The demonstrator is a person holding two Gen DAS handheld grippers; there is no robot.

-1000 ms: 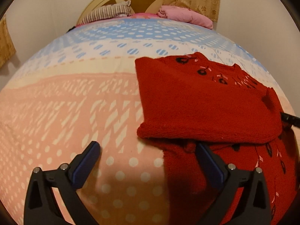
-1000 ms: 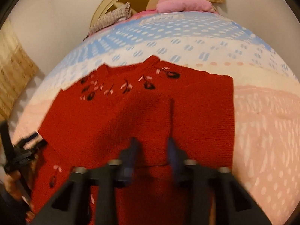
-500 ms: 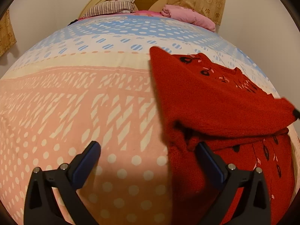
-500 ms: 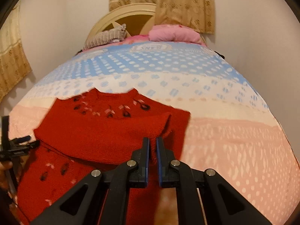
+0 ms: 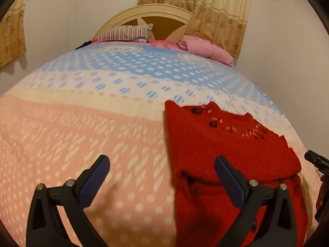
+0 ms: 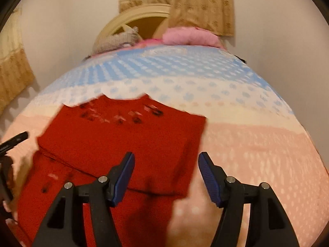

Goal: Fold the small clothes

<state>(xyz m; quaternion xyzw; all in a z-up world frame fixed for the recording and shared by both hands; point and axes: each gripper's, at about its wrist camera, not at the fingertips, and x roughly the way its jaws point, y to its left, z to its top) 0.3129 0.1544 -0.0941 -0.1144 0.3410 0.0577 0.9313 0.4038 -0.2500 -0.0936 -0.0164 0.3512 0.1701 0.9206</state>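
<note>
Right wrist: right tongs [image 6: 165,171] apart above folded red sweater [image 6: 123,144]; left tongs [image 5: 162,175] apart too.

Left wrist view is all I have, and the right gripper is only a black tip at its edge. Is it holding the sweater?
Observer: No. The right gripper is open, fingers apart, gripping nothing. The sweater lies beneath it.
Operator: Where does the folded layer end on that side?
Observer: Its right edge stops just short of the gripper's right finger. Beyond that there is only bedspread.
</note>
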